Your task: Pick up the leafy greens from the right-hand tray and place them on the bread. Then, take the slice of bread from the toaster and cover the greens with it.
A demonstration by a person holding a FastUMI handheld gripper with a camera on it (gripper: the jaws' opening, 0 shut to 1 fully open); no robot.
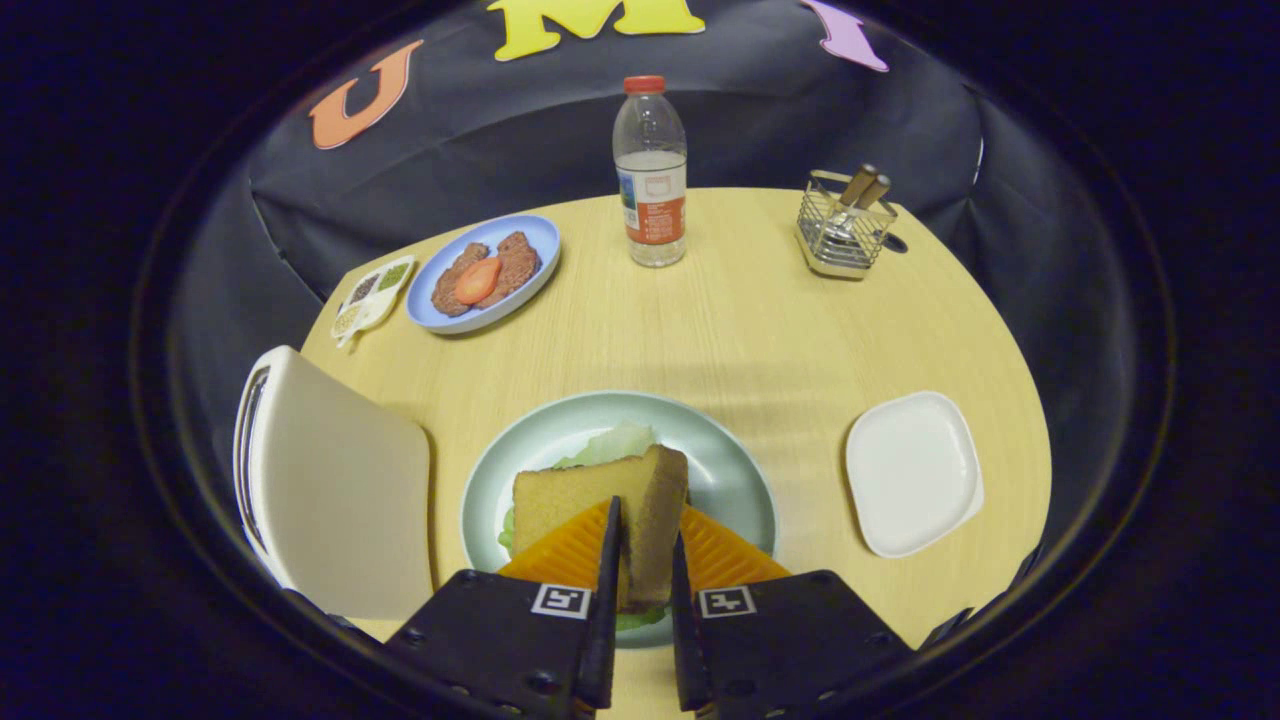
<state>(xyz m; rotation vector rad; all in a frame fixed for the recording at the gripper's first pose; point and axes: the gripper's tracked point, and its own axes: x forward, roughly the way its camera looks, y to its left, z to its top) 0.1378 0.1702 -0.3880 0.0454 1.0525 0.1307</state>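
My gripper [646, 560] is shut on a thick slice of toasted bread [590, 495], both fingers pressing its sides. The slice stands tilted on edge over the pale green plate [745, 480] just ahead of the fingers. Leafy greens [612, 445] lie on that plate beneath the slice, showing behind it and at its lower edges. Whatever lies under the greens is hidden. The white toaster [335, 490] stands left of the plate. Right of the plate sits the white square tray [912, 470], with nothing on it.
Beyond the plate stand a water bottle [650, 170] and a wire basket of utensils [845, 225]. A blue plate [530, 235] with meat patties and a tomato slice sits far left, beside a small seasoning dish [372, 295]. The round wooden table [760, 330] drops off close behind them.
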